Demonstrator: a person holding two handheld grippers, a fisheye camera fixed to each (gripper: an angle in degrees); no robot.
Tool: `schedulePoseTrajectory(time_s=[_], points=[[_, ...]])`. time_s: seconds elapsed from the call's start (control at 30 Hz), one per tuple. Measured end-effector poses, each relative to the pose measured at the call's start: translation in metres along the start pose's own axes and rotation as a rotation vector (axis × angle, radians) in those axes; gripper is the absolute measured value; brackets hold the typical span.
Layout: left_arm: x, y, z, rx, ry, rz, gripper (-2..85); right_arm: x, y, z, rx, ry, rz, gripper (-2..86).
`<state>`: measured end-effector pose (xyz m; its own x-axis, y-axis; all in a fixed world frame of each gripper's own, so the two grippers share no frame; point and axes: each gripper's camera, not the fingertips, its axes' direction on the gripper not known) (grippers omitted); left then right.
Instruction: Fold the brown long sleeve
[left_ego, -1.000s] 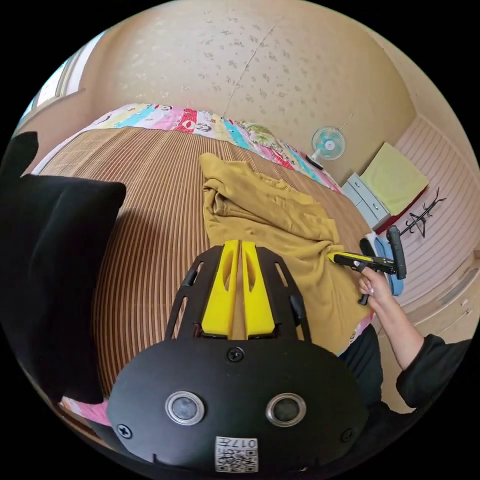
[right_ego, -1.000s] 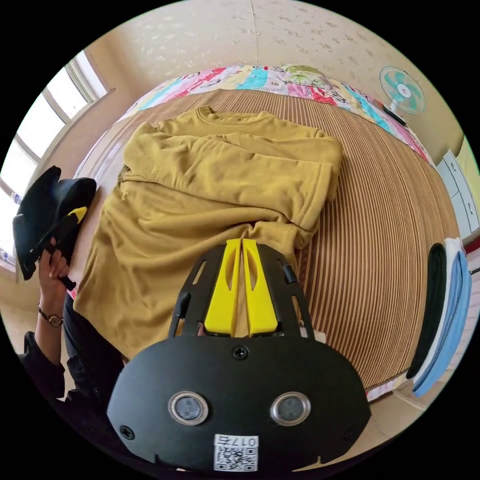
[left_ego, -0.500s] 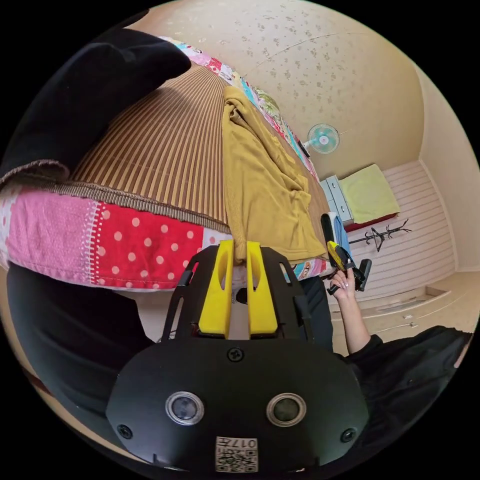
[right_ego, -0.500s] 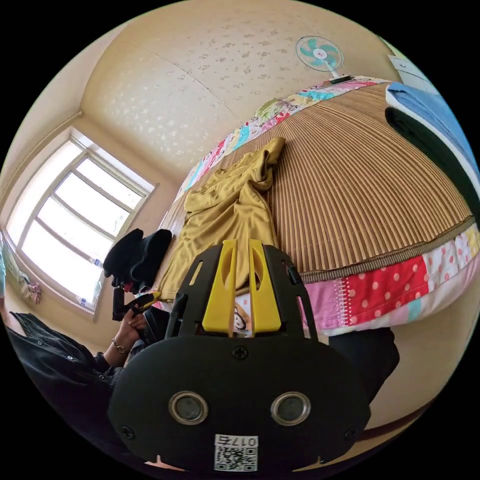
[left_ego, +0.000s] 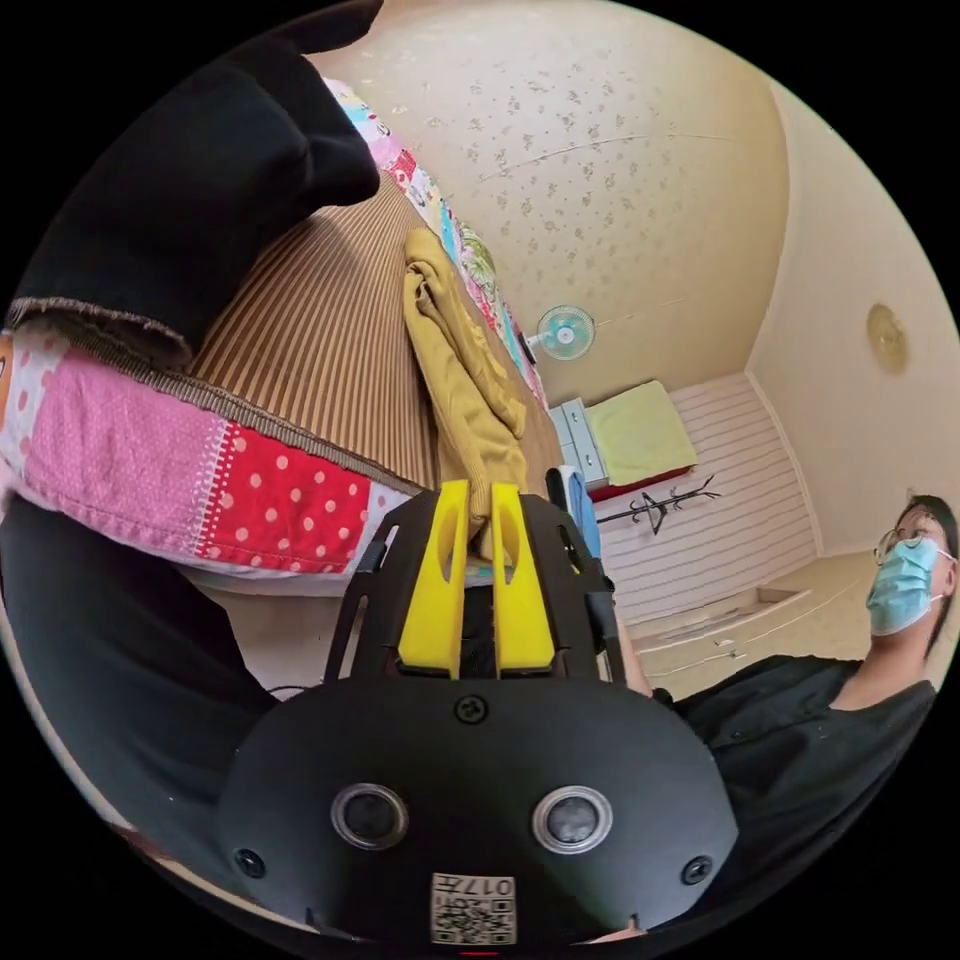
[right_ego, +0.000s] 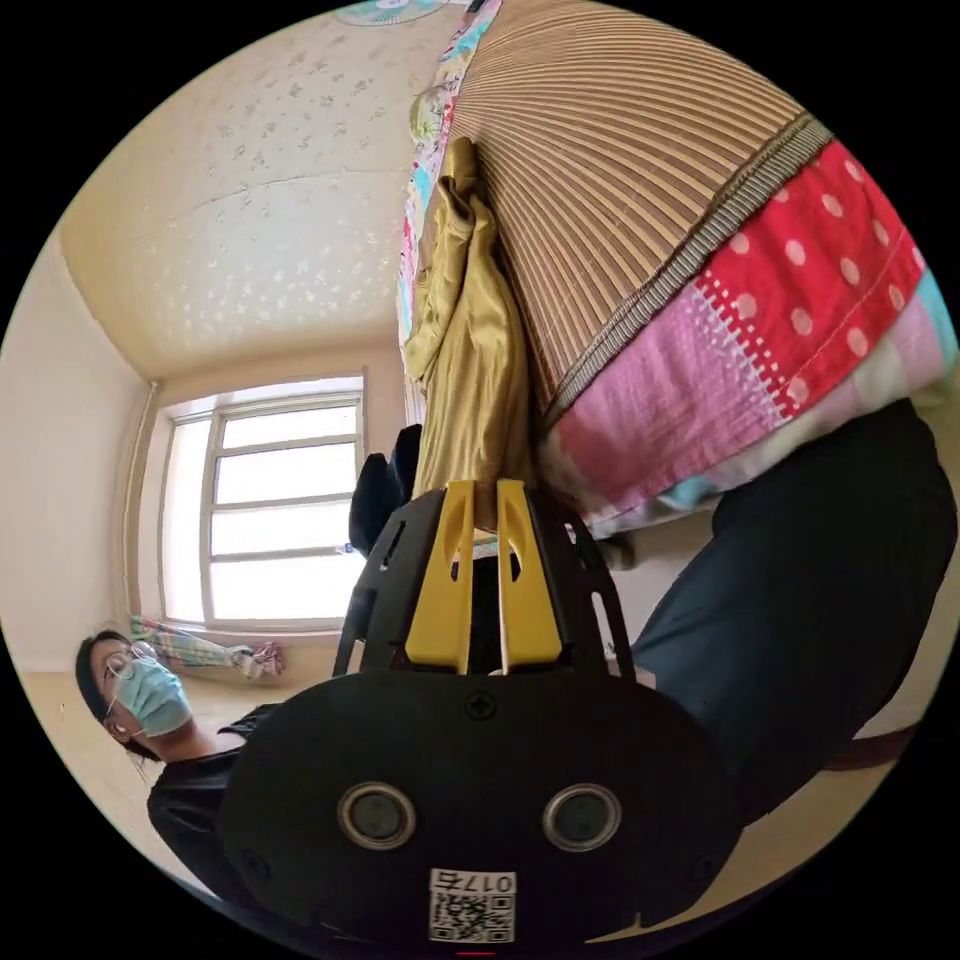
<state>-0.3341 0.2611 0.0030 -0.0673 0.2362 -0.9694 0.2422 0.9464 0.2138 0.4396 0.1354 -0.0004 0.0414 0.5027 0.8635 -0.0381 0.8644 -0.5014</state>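
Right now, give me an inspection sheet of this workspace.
Surface: bed with striped mat, patchwork quilt edge below it.
Job's things: brown long sleeve stretched from the mat to the bed's near edge.
Clutter: black garment on the mat.
Grippers: left tool and right tool each shut on the shirt's edge.
Cables: nothing seen.
Surroundings: fan, window, drawer unit, person in black.

No words, brands or signs can be made out anywhere.
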Motion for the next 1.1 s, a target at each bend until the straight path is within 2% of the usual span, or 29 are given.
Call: schedulePoseTrajectory(time_s=[0.07, 0.17, 0.27, 0.37, 0.4, 0.47, 0.57, 0.7, 0.83, 0.93, 1.03, 1.1], points=[[0.009, -0.008, -0.015, -0.022, 0.212, 0.045, 4.4, -0.012, 0.012, -0.031, 0.045, -0.256, -0.062, 3.2], [0.046, -0.012, -0.039, -0.038, 0.386, 0.23, 4.3, -0.053, 0.025, -0.059, 0.035, -0.432, -0.23, 2.7], [0.073, -0.014, -0.061, -0.008, 0.588, 0.359, 4.4, -0.113, 0.041, -0.077, 0.031, -0.461, -0.431, 2.6], [0.066, -0.023, -0.059, 0.049, 0.677, 0.3, 4.4, -0.145, 0.047, -0.089, 0.128, -0.396, -0.503, 2.6], [0.061, -0.026, -0.055, 0.059, 0.655, 0.27, 4.5, -0.146, 0.044, -0.089, 0.147, -0.371, -0.498, 2.6], [0.037, -0.037, -0.04, 0.105, 0.44, 0.119, 4.4, -0.133, 0.021, -0.08, 0.2, -0.22, -0.403, 2.7], [0.022, -0.065, -0.015, 0.136, 0.209, 0.035, 4.4, -0.107, -0.023, -0.051, 0.238, -0.075, -0.254, 3.0], [0.008, -0.119, 0.017, 0.221, 0.101, -0.041, 4.8, -0.105, -0.08, -0.001, 0.285, -0.037, -0.224, 3.7], [-0.018, -0.166, 0.048, 0.236, -0.022, -0.104, 9.5, -0.099, -0.14, 0.066, 0.299, 0.137, -0.189, 6.2], [-0.014, -0.151, 0.043, 0.243, -0.113, -0.055, 12.6, -0.107, -0.139, 0.102, 0.272, 0.284, -0.26, 7.9], [-0.014, -0.108, 0.043, 0.165, -0.253, -0.052, 13.9, -0.119, -0.113, 0.127, 0.273, 0.47, -0.371, 8.5], [-0.014, -0.075, 0.046, 0.121, -0.312, -0.064, 15.0, -0.123, -0.096, 0.141, 0.252, 0.525, -0.406, 8.8]])
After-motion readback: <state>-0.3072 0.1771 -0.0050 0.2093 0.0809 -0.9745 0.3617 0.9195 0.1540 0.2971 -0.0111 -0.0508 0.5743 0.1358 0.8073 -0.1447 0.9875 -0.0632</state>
